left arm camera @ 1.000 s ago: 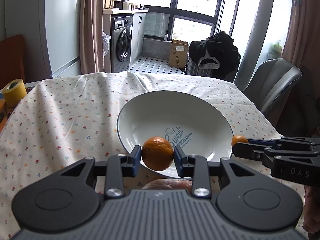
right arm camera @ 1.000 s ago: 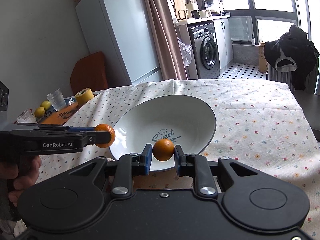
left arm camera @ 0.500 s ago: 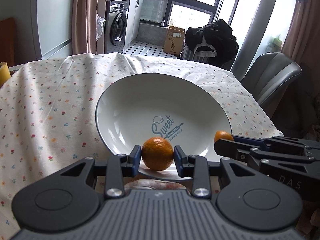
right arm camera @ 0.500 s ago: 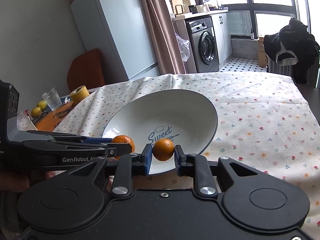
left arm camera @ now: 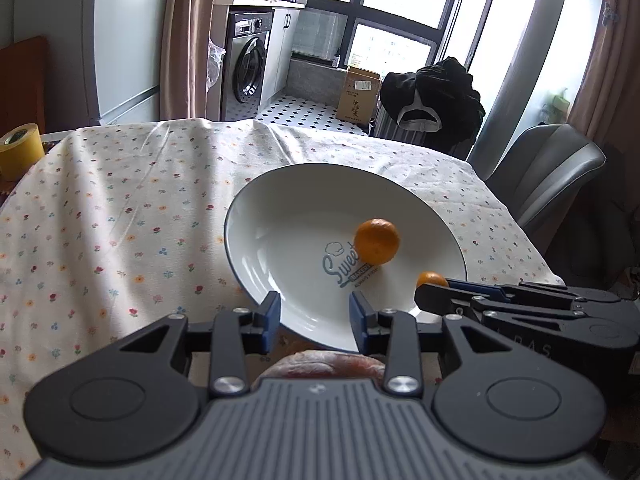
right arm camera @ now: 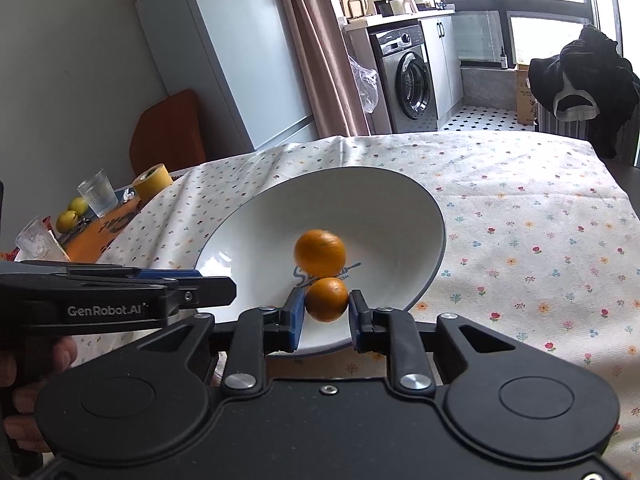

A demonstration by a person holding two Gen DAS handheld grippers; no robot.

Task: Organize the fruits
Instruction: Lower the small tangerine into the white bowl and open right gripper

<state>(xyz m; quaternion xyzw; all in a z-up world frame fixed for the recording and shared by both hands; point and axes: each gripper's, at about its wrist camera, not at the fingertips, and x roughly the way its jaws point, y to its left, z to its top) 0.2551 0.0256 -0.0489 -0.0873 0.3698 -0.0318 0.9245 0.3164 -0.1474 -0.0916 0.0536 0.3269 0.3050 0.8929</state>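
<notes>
As I look along the left gripper (left arm camera: 315, 316), its jaws have just been opening and hold nothing; the larger round orange mandarin (left arm camera: 377, 241) lies loose in the white ceramic bowl (left arm camera: 256, 236). Right view: my right gripper (right arm camera: 325, 312) clamps the smaller orange mandarin (right arm camera: 327, 299) over the bowl's near rim.

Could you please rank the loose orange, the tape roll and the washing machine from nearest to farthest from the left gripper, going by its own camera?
1. Loose orange, in the plate, ahead right.
2. Tape roll, table's far left.
3. Washing machine, beyond the table.
</notes>
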